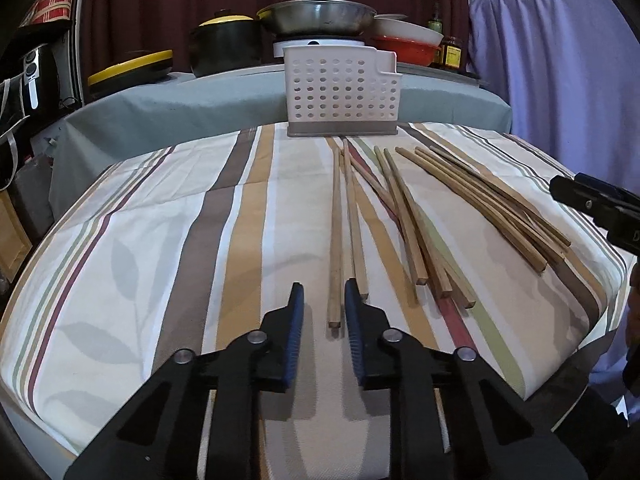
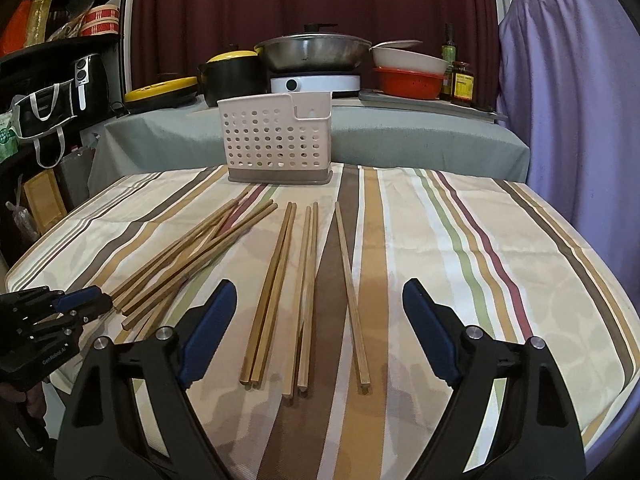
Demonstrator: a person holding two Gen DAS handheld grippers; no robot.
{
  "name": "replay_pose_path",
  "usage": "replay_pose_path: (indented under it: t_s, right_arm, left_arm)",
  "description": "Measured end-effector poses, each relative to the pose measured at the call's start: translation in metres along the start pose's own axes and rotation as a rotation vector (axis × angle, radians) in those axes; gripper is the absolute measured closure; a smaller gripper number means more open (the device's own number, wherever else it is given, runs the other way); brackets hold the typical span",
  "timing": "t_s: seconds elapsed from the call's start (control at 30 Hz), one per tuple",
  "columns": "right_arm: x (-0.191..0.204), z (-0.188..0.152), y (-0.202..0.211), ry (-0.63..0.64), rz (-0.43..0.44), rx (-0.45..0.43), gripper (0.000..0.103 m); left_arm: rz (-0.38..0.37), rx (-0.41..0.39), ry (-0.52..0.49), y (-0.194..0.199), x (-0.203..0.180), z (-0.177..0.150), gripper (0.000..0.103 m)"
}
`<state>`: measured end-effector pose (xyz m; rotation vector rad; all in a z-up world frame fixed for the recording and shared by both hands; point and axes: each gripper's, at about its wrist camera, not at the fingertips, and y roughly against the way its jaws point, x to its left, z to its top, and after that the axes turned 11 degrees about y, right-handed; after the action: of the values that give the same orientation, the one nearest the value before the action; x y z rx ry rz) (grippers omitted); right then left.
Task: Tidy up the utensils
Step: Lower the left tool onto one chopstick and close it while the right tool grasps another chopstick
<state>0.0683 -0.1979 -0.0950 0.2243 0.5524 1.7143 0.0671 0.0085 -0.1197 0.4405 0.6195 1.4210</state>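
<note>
Several wooden chopsticks (image 1: 404, 216) lie loose on the striped tablecloth (image 1: 168, 240), also in the right wrist view (image 2: 276, 280). A white perforated utensil holder (image 1: 340, 92) stands upright at the far edge of the cloth, also in the right wrist view (image 2: 276, 140). My left gripper (image 1: 323, 300) is partly open, low over the cloth, its jaws on either side of the near end of one chopstick (image 1: 334, 248) without gripping it. My right gripper (image 2: 318, 300) is wide open and empty, above the near ends of the middle chopsticks.
Behind the cloth is a grey-covered counter (image 2: 420, 136) with a wok (image 2: 312, 54), a black pot (image 2: 232, 74), bowls (image 2: 412, 72) and bottles (image 2: 462, 80). A shelf with appliances (image 2: 48, 92) stands at left. A purple cover (image 2: 576, 120) hangs at right.
</note>
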Motion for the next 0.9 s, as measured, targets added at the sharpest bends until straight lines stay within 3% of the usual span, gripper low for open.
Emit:
replay_pose_path:
  t_s: [0.13, 0.3, 0.9]
  right_arm:
    - [-0.001, -0.002, -0.003, -0.002, 0.006, 0.008, 0.024]
    - [-0.003, -0.007, -0.003, 0.004, 0.018, 0.021, 0.03]
    - [-0.017, -0.042, -0.01, 0.015, 0.017, 0.093, 0.082]
  left_arm:
    - [0.006, 0.001, -0.007, -0.002, -0.001, -0.002, 0.095]
    - [-0.003, -0.003, 0.006, 0.0, 0.0, -0.002, 0.096]
    - [0.023, -0.015, 0.017, 0.005, 0.001, -0.001, 0.096]
